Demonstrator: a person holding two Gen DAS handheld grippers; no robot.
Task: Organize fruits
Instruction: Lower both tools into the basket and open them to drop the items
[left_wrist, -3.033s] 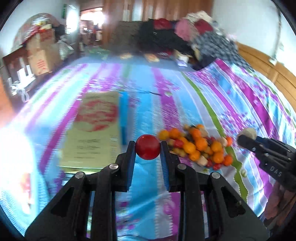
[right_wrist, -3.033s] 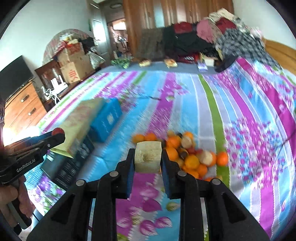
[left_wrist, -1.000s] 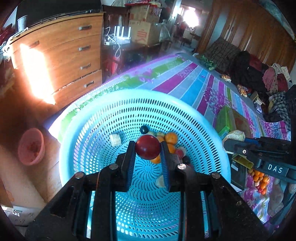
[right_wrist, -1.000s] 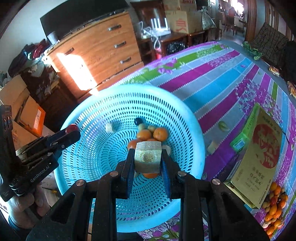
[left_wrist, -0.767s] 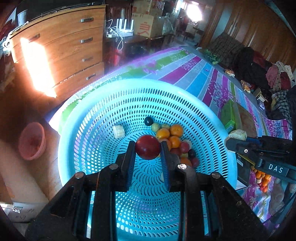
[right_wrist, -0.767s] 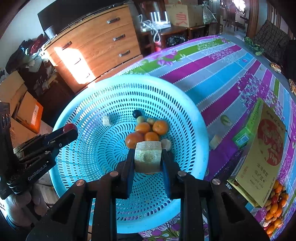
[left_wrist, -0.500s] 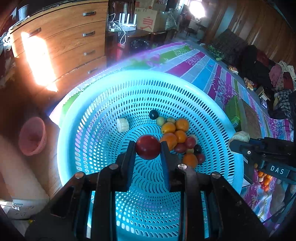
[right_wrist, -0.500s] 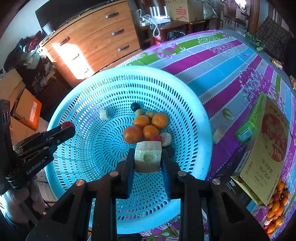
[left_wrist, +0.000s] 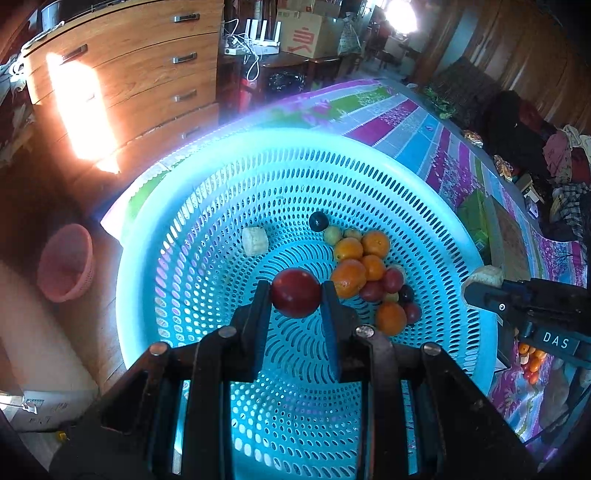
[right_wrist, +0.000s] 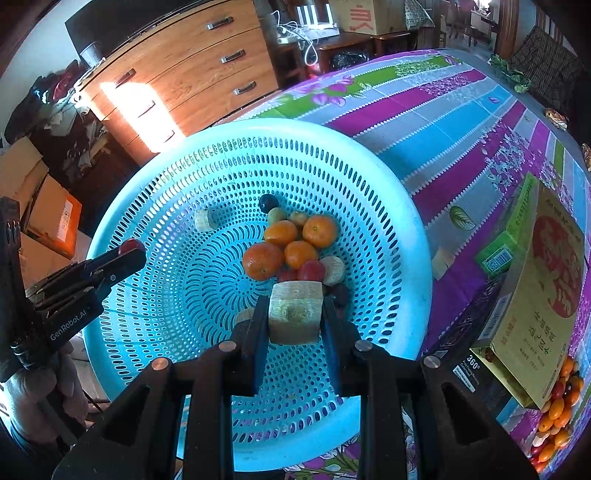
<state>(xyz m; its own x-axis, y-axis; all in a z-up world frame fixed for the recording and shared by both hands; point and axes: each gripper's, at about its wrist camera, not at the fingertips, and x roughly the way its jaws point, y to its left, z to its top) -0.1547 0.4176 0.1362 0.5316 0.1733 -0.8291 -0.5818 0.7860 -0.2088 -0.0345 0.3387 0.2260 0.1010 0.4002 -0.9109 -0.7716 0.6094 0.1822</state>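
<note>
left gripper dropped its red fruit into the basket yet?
No: in the left wrist view the left gripper is shut on the red fruit, held above the blue basket.

A home bedroom: striped bedsheet (right_wrist: 461, 122), wooden dresser (right_wrist: 192, 70), piled clothes (left_wrist: 554, 162).

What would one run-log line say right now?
left hand-held gripper: holds red fruit | right hand-held gripper: holds pale chunk | both above blue basket

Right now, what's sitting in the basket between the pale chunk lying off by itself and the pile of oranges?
In the left wrist view, only bare perforated basket floor separates the lone pale chunk from the oranges.
</note>
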